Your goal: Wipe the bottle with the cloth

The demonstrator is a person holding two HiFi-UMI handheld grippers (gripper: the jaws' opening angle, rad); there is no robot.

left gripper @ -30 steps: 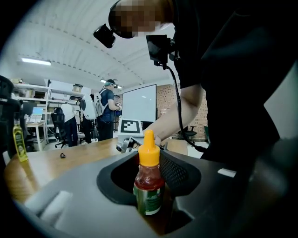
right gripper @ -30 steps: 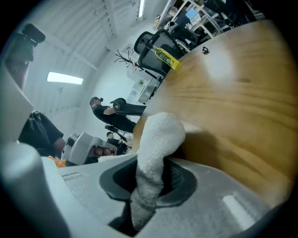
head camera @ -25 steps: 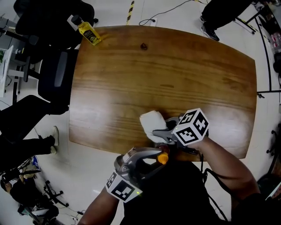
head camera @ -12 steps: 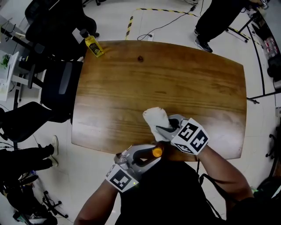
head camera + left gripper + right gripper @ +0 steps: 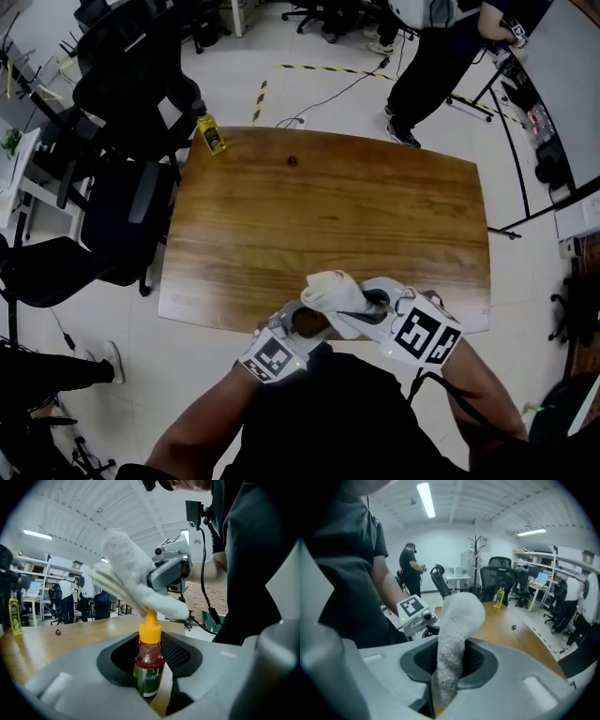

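My left gripper is shut on a small bottle of red sauce with an orange cap and a green label, held upright. My right gripper is shut on a white cloth, which sticks up out of its jaws. From the left gripper view the cloth lies across the tip of the bottle's cap. In the head view both grippers meet at the table's near edge, left gripper beside right gripper, and the cloth covers the bottle.
The wooden table carries a yellow bottle at its far left corner and a small dark object near the far edge. Black office chairs stand to the left. A person stands beyond the table.
My right gripper has risen and rolled with the cloth, which now lies over the bottle's cap instead of beside it. The left gripper has kept the bottle still.
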